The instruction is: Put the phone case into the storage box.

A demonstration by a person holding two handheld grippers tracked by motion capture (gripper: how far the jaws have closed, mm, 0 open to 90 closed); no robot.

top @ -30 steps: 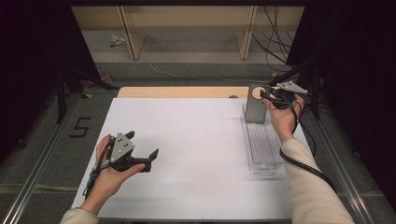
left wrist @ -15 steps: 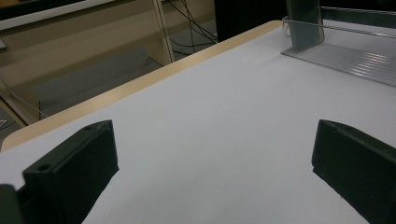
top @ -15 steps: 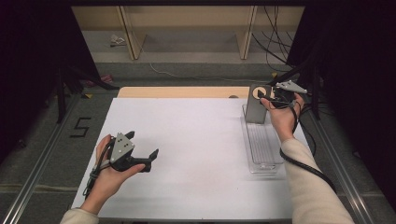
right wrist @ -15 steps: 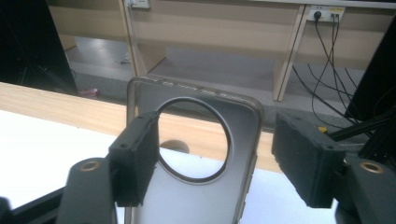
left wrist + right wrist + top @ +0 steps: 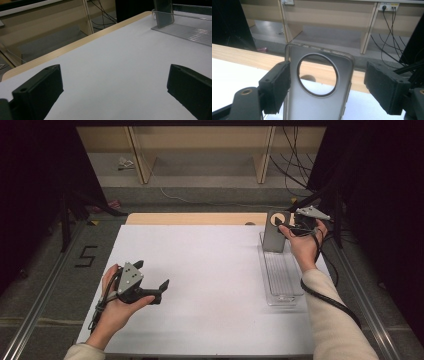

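Grey phone case (image 5: pixel 319 85) — right claw (image 5: pixel 327 87) opening (released).

Items counted on the table

One grey phone case with a round cutout (image 5: pixel 273 231), one clear ribbed plastic tray (image 5: pixel 281 275), and two black handheld grippers (image 5: pixel 148 289) are seen.

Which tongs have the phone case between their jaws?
The right tongs: the grey phone case stands between their opened jaws, in the clear tray. The left tongs are open over bare table.
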